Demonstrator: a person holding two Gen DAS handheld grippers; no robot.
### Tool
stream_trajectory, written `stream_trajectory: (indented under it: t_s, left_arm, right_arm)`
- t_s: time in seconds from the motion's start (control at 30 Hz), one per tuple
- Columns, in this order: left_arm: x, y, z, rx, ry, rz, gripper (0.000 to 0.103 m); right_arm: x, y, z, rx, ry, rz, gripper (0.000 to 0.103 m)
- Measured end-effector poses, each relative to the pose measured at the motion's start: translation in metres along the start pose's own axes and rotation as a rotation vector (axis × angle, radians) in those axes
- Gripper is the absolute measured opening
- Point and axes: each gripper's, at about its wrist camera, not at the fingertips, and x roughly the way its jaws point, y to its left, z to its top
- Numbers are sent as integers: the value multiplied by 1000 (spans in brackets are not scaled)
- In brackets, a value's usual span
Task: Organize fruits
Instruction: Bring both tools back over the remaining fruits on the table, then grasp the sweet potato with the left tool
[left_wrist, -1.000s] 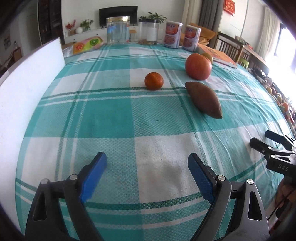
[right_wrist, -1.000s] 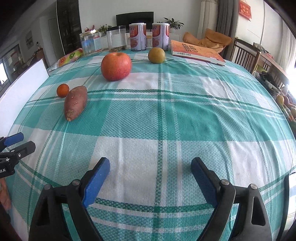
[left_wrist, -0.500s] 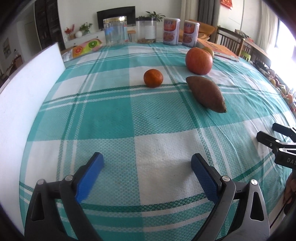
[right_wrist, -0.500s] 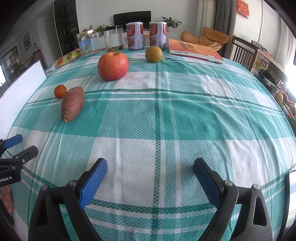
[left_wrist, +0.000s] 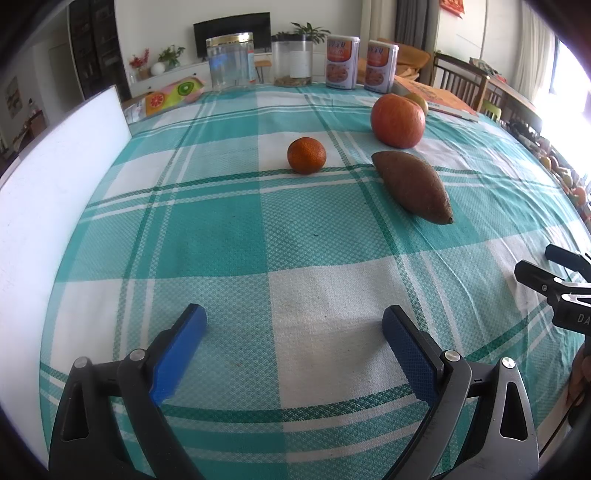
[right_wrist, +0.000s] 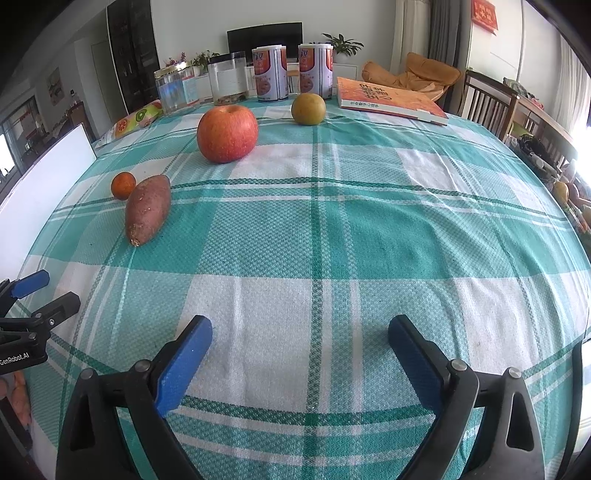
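A small orange mandarin (left_wrist: 306, 155), a brown sweet potato (left_wrist: 412, 186) and a big red apple (left_wrist: 397, 120) lie on the teal checked tablecloth (left_wrist: 221, 236). In the right wrist view they show at the left: mandarin (right_wrist: 123, 185), sweet potato (right_wrist: 147, 208), apple (right_wrist: 227, 133), with a yellow-green pear (right_wrist: 308, 109) further back. My left gripper (left_wrist: 293, 328) is open and empty, low over the near cloth. My right gripper (right_wrist: 300, 334) is open and empty too. Each gripper shows at the edge of the other's view.
At the table's far end stand two clear jars (left_wrist: 231, 61), two printed cans (right_wrist: 291, 72), an orange book (right_wrist: 388, 101) and a fruit-print packet (left_wrist: 171, 96). A white board (left_wrist: 48, 206) stands along the left edge. Chairs (right_wrist: 487, 103) stand at the right.
Both grippers have drawn back slightly and tilted, so the fruit sits a little further off in both views. Both stay open. No fruit has moved.
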Motion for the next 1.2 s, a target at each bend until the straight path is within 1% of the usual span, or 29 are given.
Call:
stream_trajectory:
  t_s: [0.37,0.43,0.47,0.5,0.57,0.6,0.67,0.73,0.77,0.83,0.87,0.97,1.0,1.03,1.07,1.1,1.2]
  left_arm:
    - [0,1,0,-3,0,-6,98]
    - [0,2,3,-5,16,-12,97]
    - [-1,2,6,-29,37,-33,97]
    - [-4,2,11,-67,49,-84,97]
    - [-12,-1,24,-144,43,-202,97]
    - [-15,-7,34,-160,38,-237,97]
    - [-15,-23,55,-147,38,-263,97]
    - [-3,-41,76,-117,65,-256,97]
    - [6,-50,84,-99,83,-238,96]
    - [29,-63,98,-72,126,-169,96]
    - [40,-66,102,-73,145,-140,96]
    - [61,-71,104,-89,178,-99,94]
    - [65,-72,103,-86,183,-85,83]
    - [64,-73,102,-67,164,-43,78]
    - [62,-74,102,-47,149,-36,58]
    - [59,-74,102,-42,137,-47,43]
    - [46,-64,97,-55,133,-83,43]
  right_arm:
    - [-1,0,0,5,-2,9,97]
    - [-1,0,0,6,-2,12,97]
    - [-1,0,0,6,-2,12,97]
    - [-1,0,0,6,-2,11,97]
    - [-1,0,0,6,-2,11,97]
    - [-1,0,0,5,-2,10,97]
    - [-1,-1,0,5,-2,11,97]
    - [-1,-1,0,6,-2,12,97]
    - [-1,-1,0,6,-2,12,97]
    - [-1,0,0,7,-2,13,98]
    - [-1,0,0,7,-2,13,98]
    - [-1,0,0,8,-2,15,98]
    - [-1,0,0,8,-2,15,98]
    - [-1,0,0,8,-2,15,98]
    - [-1,0,0,8,-3,15,98]
    - [-1,0,1,8,-3,15,98]
    - [-1,0,0,8,-2,15,98]
